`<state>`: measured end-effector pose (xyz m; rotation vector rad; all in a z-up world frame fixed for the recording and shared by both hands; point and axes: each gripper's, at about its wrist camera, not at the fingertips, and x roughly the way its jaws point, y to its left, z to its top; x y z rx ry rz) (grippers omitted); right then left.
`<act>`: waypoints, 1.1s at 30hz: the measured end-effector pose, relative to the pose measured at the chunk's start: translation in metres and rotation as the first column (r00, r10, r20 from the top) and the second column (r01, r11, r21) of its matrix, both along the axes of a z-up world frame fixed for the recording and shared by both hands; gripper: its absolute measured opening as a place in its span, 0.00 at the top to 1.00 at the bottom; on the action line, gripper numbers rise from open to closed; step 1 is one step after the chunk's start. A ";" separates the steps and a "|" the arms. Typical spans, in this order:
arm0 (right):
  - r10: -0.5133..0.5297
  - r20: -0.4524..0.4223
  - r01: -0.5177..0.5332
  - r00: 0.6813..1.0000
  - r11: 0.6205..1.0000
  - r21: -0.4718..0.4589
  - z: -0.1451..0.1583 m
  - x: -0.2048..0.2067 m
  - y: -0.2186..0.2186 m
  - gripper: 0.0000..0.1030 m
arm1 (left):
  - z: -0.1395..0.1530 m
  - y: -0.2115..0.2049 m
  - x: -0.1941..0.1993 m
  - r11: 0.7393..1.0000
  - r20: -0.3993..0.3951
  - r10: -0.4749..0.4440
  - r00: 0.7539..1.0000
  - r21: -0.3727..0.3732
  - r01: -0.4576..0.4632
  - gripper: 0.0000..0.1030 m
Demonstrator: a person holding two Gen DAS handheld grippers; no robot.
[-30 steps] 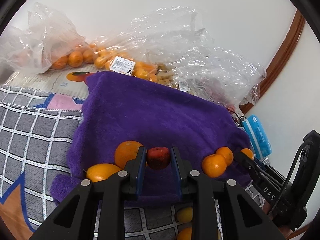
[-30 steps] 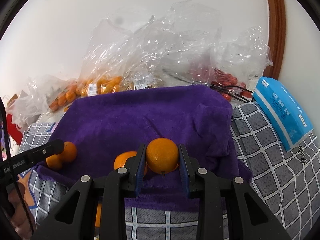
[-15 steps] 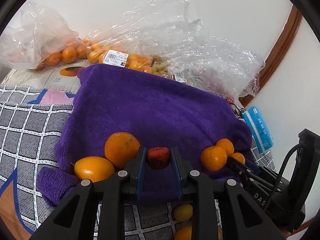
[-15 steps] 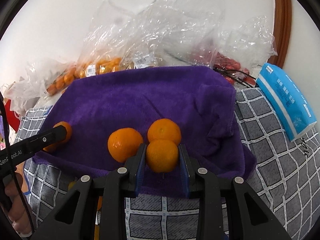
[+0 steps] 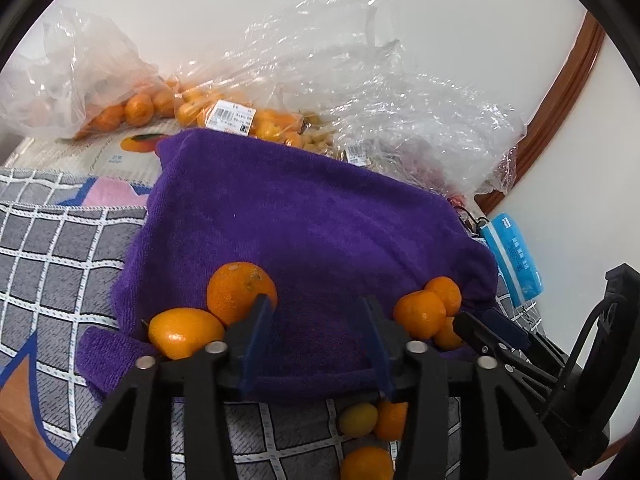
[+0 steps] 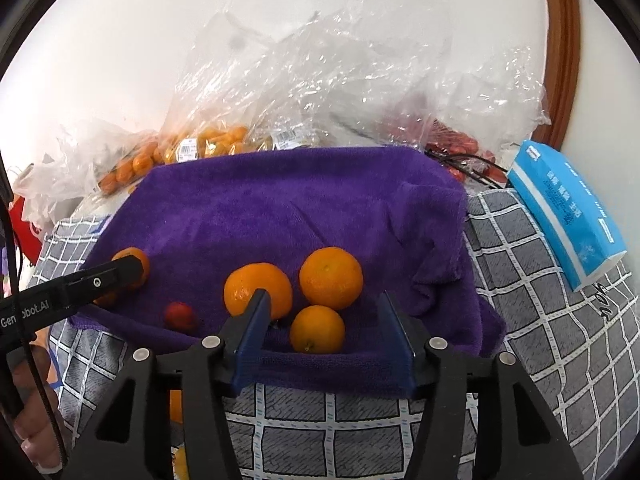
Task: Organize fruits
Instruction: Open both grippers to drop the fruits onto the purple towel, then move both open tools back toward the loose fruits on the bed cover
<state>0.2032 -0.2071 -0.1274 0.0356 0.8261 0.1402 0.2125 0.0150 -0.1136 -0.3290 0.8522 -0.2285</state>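
A purple towel (image 5: 312, 220) (image 6: 288, 204) lies on a grey checked cloth. My left gripper (image 5: 316, 320) is open and empty over the towel's near edge; an orange (image 5: 240, 288) and a yellow-orange fruit (image 5: 184, 332) lie to its left. My right gripper (image 6: 324, 316) is open; a small orange (image 6: 318, 330) lies on the towel between its fingers, with two larger oranges (image 6: 258, 290) (image 6: 331, 278) just behind. A small red fruit (image 6: 181, 315) lies on the towel left of them. The red fruit is hidden in the left wrist view.
Clear plastic bags of oranges (image 5: 136, 108) (image 6: 208, 140) and red fruit (image 6: 452, 144) lie behind the towel by the wall. A blue tissue pack (image 6: 568, 208) lies at right. Loose oranges (image 5: 368, 464) sit on the checked cloth (image 6: 520, 320) below the towel.
Both grippers opened. The left let go of the red fruit, the right let go of the small orange; both fruits now rest on the towel.
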 end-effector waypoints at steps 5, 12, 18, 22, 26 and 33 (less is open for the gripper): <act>-0.012 0.027 0.013 1.000 1.000 -0.022 0.009 -0.015 0.003 0.46 | 0.018 -0.003 -0.011 1.000 0.039 -0.029 0.999 0.001 0.029 0.51; -0.017 0.049 0.019 0.999 0.999 -0.038 0.019 -0.038 0.009 0.46 | 0.033 0.005 -0.035 1.000 0.055 -0.020 0.998 0.019 0.019 0.50; -0.035 0.019 0.035 0.999 0.999 -0.016 0.016 -0.052 0.016 0.46 | 0.030 0.019 -0.056 0.998 0.052 0.019 0.998 0.050 -0.022 0.50; -0.022 -0.002 0.022 1.000 1.000 -0.002 0.010 -0.064 0.023 0.46 | 0.022 0.028 -0.069 0.996 0.044 0.039 0.998 0.077 -0.042 0.50; 0.001 -0.034 -0.001 0.999 1.000 0.016 -0.001 -0.073 0.030 0.46 | 0.012 0.037 -0.079 0.995 0.022 0.049 0.999 0.087 -0.050 0.50; 0.039 -0.066 -0.038 0.997 0.999 0.022 -0.017 -0.084 0.043 0.46 | 0.003 0.046 -0.086 0.998 -0.011 0.054 0.998 0.030 -0.053 0.50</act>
